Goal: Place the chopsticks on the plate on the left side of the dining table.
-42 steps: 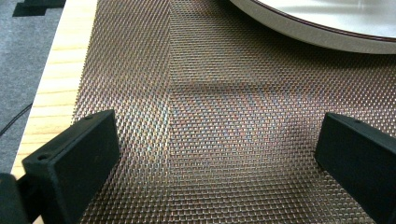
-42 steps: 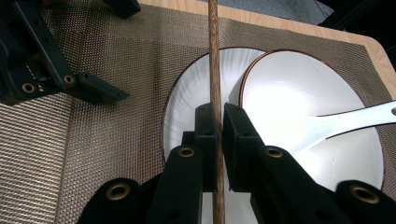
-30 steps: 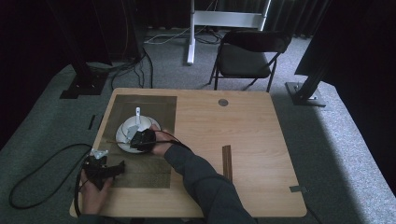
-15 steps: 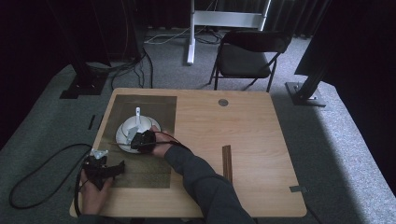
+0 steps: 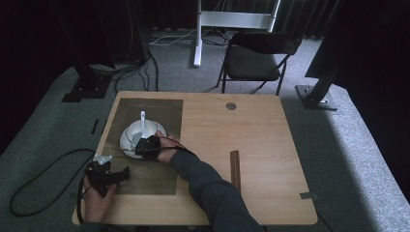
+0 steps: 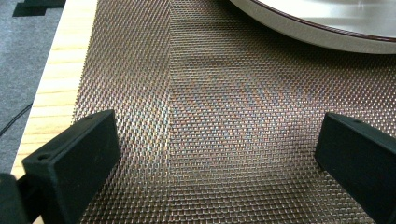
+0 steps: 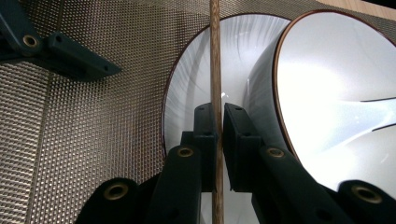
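— Chopstick (image 7: 215, 56) pinched in right gripper (image 5: 146, 146), held over plate (image 7: 187, 79) beside bowl (image 7: 336, 93) (mid-carry, probably).
— Left gripper (image 5: 104, 175)?
— Spread wide, idle on woven mat (image 6: 210, 116). Next: lowering gently, then letting go.

A brown wooden stick (image 7: 215, 56) is seen over a white, dark-red-rimmed plate (image 7: 187, 93) on bronze woven mesh (image 6: 210, 116).

Light wooden table (image 5: 251, 145), woven mesh placemat (image 5: 164, 111) at its left, dark wooden strip (image 5: 235, 169), small round disc (image 5: 231, 106)
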`<state>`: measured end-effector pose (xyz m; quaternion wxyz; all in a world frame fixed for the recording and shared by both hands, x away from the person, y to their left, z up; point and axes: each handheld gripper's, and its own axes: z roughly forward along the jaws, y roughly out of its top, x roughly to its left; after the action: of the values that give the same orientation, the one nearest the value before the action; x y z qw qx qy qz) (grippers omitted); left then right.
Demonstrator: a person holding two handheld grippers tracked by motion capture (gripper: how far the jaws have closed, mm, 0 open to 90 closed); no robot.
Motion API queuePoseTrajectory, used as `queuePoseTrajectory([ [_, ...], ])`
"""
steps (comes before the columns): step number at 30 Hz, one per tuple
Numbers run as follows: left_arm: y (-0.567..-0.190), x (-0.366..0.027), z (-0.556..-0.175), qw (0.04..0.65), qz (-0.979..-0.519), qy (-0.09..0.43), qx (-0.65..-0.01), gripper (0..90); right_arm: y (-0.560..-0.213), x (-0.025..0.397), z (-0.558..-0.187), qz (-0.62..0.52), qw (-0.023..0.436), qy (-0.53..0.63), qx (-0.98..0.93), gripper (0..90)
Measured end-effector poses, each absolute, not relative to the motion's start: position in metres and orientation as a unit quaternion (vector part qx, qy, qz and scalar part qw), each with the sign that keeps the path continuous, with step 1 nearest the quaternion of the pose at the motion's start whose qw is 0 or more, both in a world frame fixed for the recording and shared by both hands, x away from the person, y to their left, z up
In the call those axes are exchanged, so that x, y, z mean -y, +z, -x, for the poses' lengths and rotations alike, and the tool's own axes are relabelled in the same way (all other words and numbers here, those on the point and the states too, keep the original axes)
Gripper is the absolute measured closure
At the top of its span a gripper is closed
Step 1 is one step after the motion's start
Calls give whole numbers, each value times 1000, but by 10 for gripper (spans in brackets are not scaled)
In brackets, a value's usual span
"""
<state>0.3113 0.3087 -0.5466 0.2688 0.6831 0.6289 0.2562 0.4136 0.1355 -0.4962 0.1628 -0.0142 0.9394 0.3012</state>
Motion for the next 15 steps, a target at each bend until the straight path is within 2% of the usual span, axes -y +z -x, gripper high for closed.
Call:
queuePoseTrajectory([
  [15, -546, -309, -311, 268, -684, 256, -629, 2, -488, -134, -403, 35, 193, 311, -930, 767],
])
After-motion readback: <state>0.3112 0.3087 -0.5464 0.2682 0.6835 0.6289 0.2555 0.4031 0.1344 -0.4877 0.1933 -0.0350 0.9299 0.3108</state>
